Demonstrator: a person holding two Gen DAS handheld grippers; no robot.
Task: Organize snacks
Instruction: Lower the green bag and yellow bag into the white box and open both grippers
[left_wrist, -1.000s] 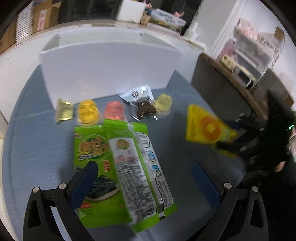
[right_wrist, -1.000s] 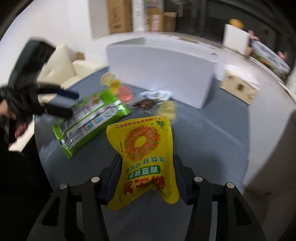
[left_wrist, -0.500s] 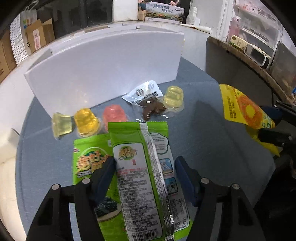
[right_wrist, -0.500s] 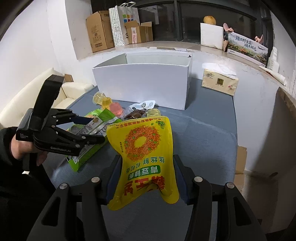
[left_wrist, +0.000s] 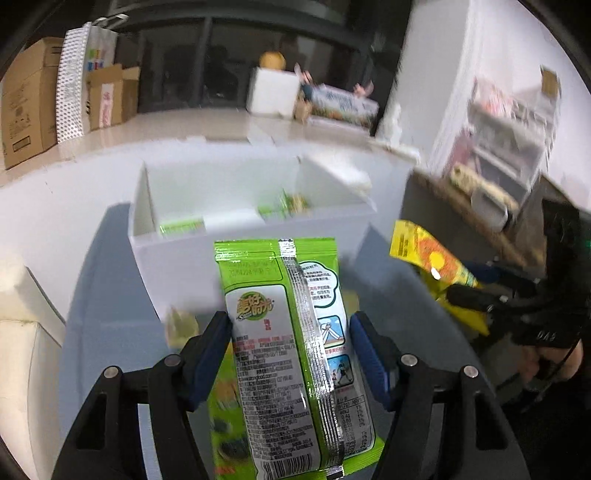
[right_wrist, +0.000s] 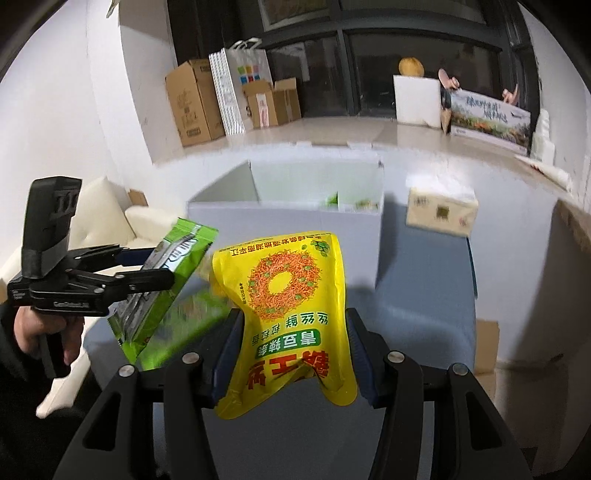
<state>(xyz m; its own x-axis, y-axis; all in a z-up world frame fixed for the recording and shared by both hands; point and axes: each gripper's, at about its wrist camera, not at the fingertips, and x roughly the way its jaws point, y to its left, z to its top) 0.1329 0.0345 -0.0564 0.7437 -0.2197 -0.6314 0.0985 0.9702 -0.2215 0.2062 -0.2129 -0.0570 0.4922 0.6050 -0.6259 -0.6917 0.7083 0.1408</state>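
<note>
Snacks: two packets held in the air above the blue table (right_wrist: 424, 280), both short of the white box (left_wrist: 177, 258). Far left in the right wrist view, a hand (right_wrist: 44, 328) grips the left gripper (left_wrist: 290, 328), whose blue pads are pressed against both long edges of a green packet (left_wrist: 284, 332), printed back side facing the camera, silver seam running lengthwise. The packet is raised off the table, its top edge overlapping the box's front wall in the left wrist view. Under it, a second green packet (left_wrist: 225, 424) lies blurred on the table, with a pale jelly cup (left_wrist: 181, 325) just left of the pad. Behind, the box stands open, a divider inside, green packets (left_wrist: 181, 227) in its compartments; which ones exactly is unclear. To the right, the right gripper (right_wrist: 293, 347) is clamped on a yellow packet (right_wrist: 291, 306), pinched at its lower half so the bottom bulges. Further right, a tissue box (right_wrist: 441, 214) sits beside the white box.
</note>
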